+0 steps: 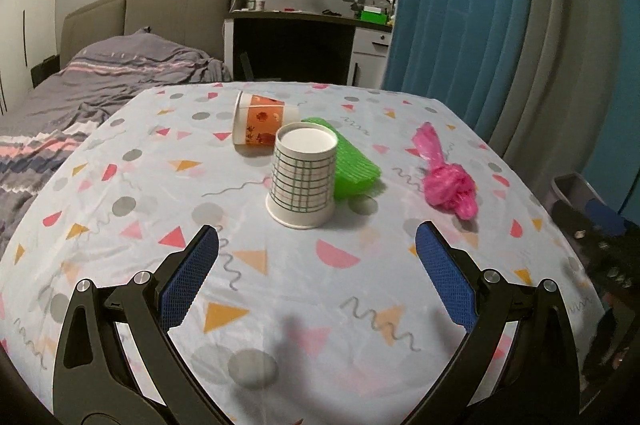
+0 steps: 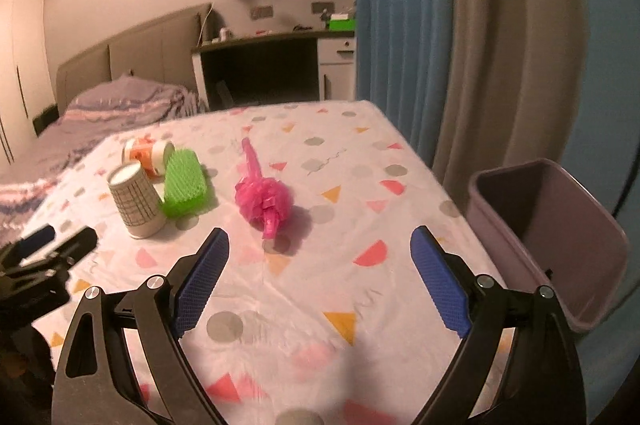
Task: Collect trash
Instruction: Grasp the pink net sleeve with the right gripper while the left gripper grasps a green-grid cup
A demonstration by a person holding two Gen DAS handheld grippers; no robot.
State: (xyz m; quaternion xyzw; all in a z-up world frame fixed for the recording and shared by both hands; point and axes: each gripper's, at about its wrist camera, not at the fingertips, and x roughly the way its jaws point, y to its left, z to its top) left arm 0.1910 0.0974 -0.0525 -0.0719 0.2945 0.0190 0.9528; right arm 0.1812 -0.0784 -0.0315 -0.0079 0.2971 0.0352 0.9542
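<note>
Here the left gripper (image 1: 317,237) hovers spread wide, empty — an upside-down grid cup (image 1: 303,177) sits just ahead between its fingers, an orange cup (image 1: 262,124) lying beyond. The right gripper (image 2: 320,239), equally spread, faces a pink bag (image 2: 262,199); the bin (image 2: 552,245) stands beyond its right finger.

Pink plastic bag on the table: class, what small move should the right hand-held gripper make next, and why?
Probably ease the right hand-held gripper forward over the pink plastic bag: its jaws are open and empty, the bag lies just ahead, and the bin stands at the table's right.
</note>
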